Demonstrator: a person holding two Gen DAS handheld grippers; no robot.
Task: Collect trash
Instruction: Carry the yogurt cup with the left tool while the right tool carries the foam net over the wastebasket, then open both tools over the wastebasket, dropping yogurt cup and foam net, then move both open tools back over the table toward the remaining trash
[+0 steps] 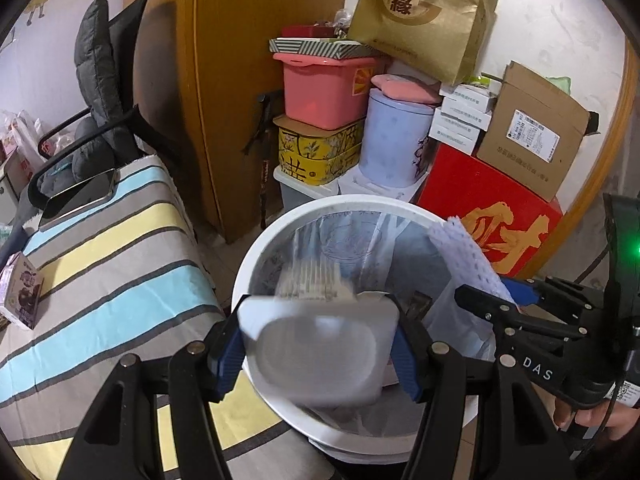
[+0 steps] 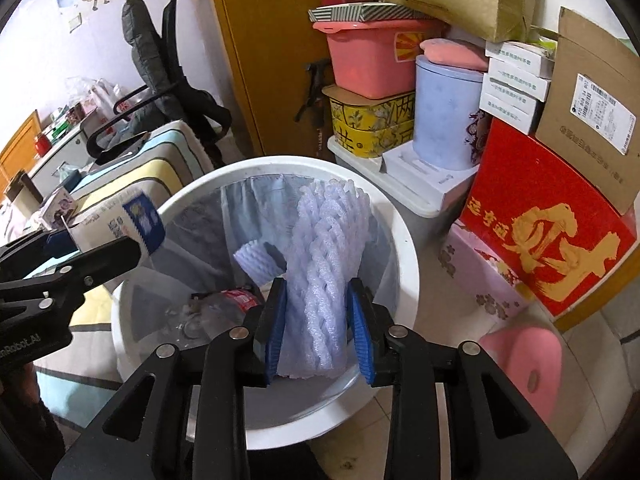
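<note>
A white trash bin [image 1: 256,256] lined with a clear bag stands on the floor beside the bed; it also shows in the right wrist view [image 2: 404,236]. My left gripper [image 1: 320,352] is over the bin, shut on a white plastic cup package [image 1: 316,344], blurred; the right wrist view shows it [image 2: 116,220] at the bin's left rim. My right gripper [image 2: 320,328] is shut on a white foam fruit net [image 2: 324,248] above the bin; it also shows in the left wrist view [image 1: 464,264]. A crushed bottle [image 2: 236,300] and another foam net [image 2: 256,260] lie inside the bin.
A striped bed [image 1: 112,248] lies left with a small carton [image 1: 20,292] and a tablet [image 1: 76,196]. An office chair [image 1: 104,100] stands behind. Stacked boxes, a pink tub [image 1: 324,88], a red box [image 1: 488,208] and a pink stool [image 2: 528,356] crowd the right.
</note>
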